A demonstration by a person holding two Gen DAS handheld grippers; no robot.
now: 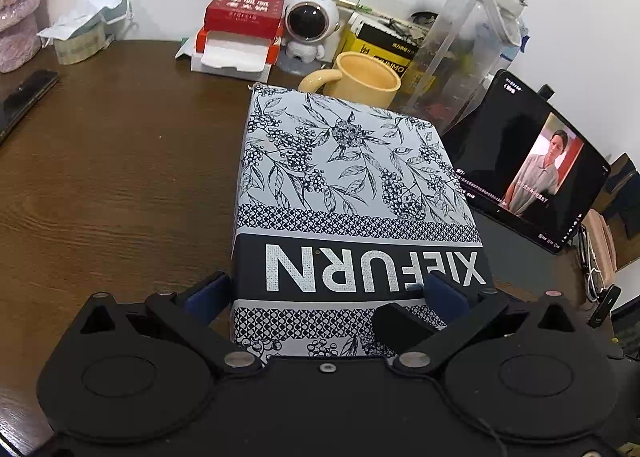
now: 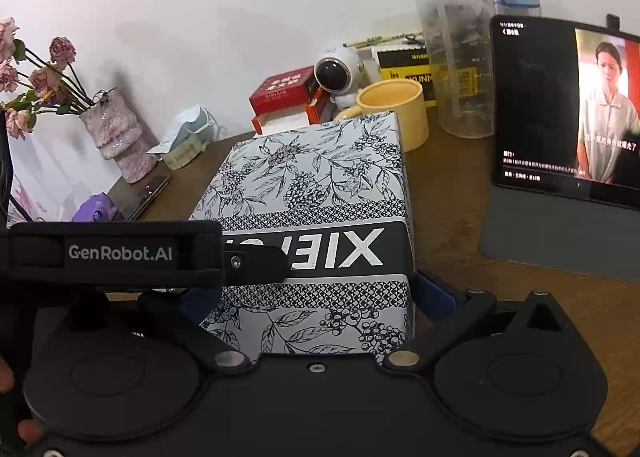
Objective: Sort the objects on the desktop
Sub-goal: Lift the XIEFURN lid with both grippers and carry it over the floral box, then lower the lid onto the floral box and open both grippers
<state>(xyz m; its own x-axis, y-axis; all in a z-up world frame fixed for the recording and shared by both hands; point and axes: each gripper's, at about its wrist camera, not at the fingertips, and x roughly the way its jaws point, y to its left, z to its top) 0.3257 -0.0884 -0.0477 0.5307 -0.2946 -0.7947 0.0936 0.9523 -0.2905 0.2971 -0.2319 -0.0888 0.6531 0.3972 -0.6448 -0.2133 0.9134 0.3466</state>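
Observation:
A large box [image 1: 340, 161] printed with navy leaves and the word XIEFURN stands on the brown desk [image 1: 112, 161]. It fills the space between the fingers in both wrist views. My left gripper [image 1: 326, 289] is spread wide, its blue pads [image 1: 208, 293] lying against the box's near end. My right gripper [image 2: 308, 297] straddles the same box [image 2: 320, 177], with a blue pad [image 2: 436, 297] at each side. The left gripper's strap [image 2: 116, 253] and one black finger overlap the box's left part in the right wrist view. The box's underside is hidden.
Behind the box stand a yellow mug [image 1: 368, 77], a clear water bottle [image 1: 472, 41], an astronaut figure [image 1: 312, 23] and a red tissue box [image 1: 242, 13]. A lit tablet [image 1: 532, 165] leans at the right. A vase of dried roses [image 2: 116, 133] and a phone [image 1: 28, 93] are at the left.

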